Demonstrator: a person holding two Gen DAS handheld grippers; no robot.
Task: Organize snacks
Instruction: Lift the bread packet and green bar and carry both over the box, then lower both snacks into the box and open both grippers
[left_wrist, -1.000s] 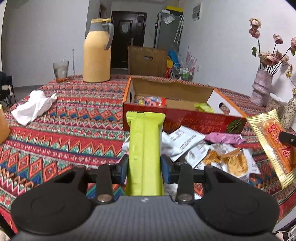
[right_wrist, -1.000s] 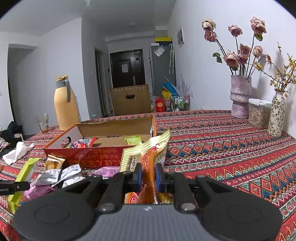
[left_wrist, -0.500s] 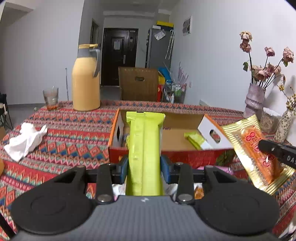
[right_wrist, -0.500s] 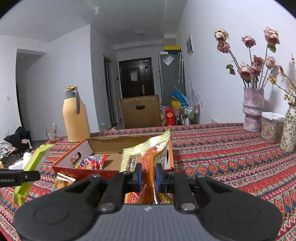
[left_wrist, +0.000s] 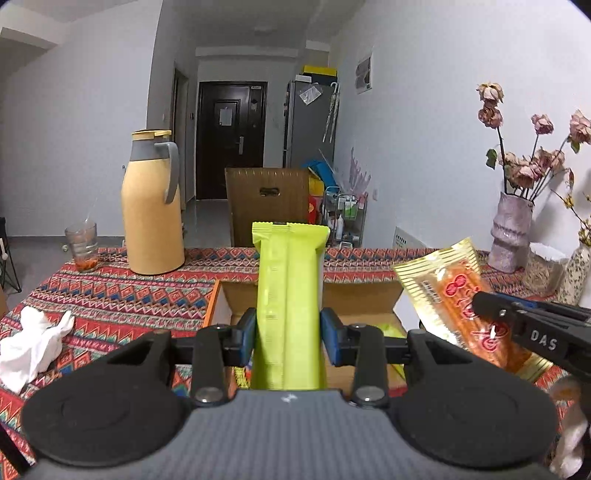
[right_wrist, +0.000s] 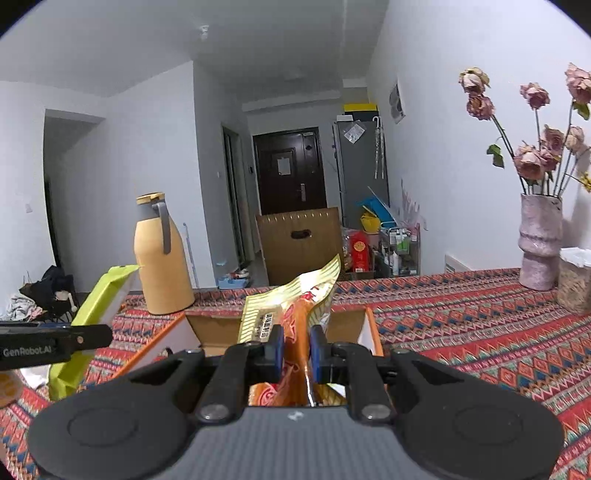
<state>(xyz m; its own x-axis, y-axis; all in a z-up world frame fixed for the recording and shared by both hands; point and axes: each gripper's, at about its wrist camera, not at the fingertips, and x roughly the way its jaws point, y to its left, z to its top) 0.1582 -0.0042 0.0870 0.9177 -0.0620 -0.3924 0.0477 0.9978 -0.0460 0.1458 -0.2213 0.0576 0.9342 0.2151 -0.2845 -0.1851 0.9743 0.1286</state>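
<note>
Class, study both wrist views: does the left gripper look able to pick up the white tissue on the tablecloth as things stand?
Probably not yet. The left gripper is shut on the green snack bar, so its jaws are full. The white tissue lies unobstructed on the tablecloth, off to its left.

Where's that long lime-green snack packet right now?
The lime-green packet is clamped in the left gripper, held up over the open cardboard box. In the right wrist view it shows at far left, before the yellow thermos.
</note>
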